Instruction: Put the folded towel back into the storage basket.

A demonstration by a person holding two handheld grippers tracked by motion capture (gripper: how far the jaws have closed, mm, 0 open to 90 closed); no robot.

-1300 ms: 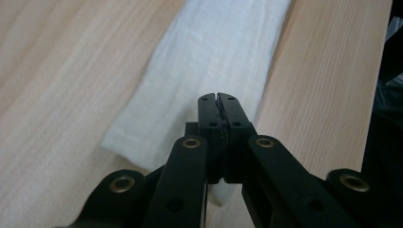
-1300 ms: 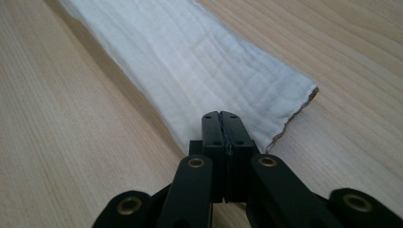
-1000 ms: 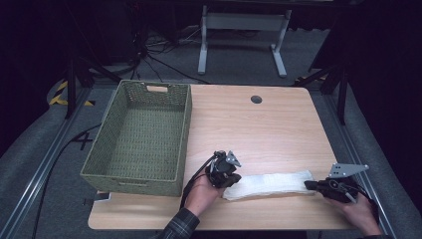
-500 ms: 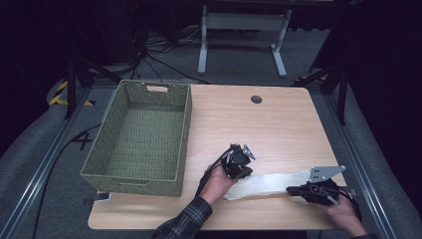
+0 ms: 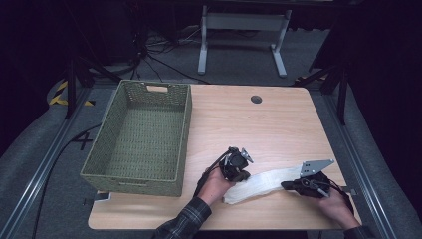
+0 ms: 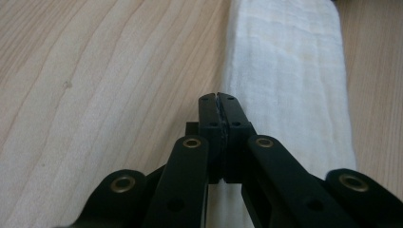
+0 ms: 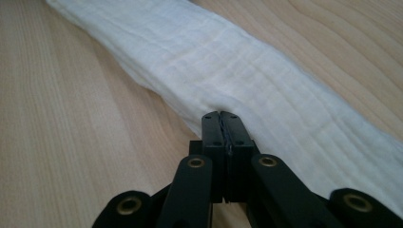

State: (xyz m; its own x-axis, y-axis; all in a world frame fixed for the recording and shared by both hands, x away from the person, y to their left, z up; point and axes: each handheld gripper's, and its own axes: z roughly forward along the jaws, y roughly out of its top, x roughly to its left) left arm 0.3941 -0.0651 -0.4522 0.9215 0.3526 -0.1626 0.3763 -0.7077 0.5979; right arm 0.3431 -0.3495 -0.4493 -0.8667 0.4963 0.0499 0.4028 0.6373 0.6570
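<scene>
Nearest the person, a long folded white gauze cloth (image 5: 261,184) lies flat on the light wooden table (image 5: 278,124). The left gripper (image 5: 238,172) pinches its left end, jaws clamped together on an edge; the right gripper (image 5: 291,185) likewise pinches the right end. Farther left stands a rectangular green woven basket (image 5: 185,122), nothing visible inside.

On the bench (image 5: 278,124), I take the folded cloth (image 5: 261,181) as my landmark; it lies near the bench's front edge. The basket (image 5: 141,134) sits well to the left of the cloth, on the bench's left side. My left tool (image 5: 238,169) is at the cloth's left end, my right tool (image 5: 293,185) at its right end. A small round hole (image 5: 256,99) lies far behind the cloth.
</scene>
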